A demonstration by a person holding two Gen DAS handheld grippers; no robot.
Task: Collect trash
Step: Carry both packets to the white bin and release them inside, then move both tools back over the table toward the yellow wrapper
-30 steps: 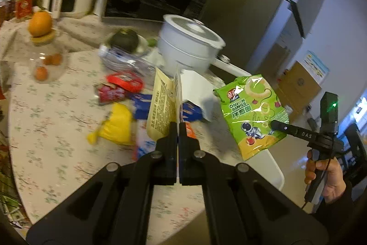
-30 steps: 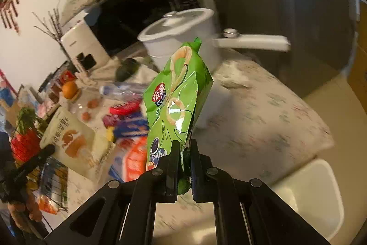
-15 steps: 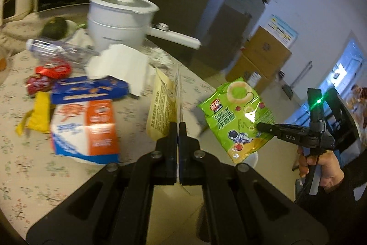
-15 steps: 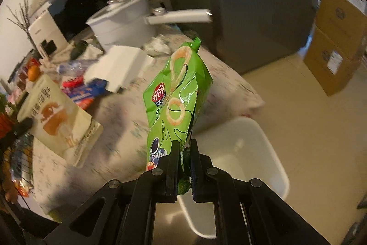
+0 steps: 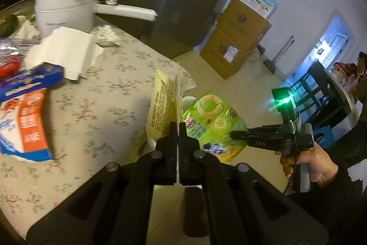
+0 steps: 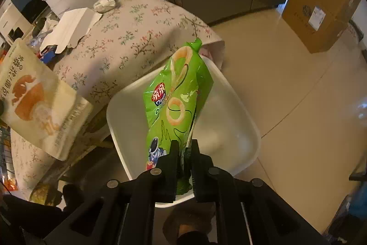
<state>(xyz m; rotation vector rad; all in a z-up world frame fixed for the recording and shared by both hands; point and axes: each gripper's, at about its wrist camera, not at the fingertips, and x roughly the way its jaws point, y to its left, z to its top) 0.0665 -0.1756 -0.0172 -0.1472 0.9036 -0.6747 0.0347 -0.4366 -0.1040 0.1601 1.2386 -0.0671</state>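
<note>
Over white bin [image 6: 243, 116], right gripper [image 6: 184, 148] jaws just opening around green bag [image 6: 179, 102].

White lidded pot [image 5: 66, 8] with long handle stands on floral tablecloth [image 5: 103, 93]. Two stacked cardboard boxes [image 5: 238, 38] on tiled floor [image 6: 286, 75], beside grey refrigerator [image 5: 183, 4].
</note>
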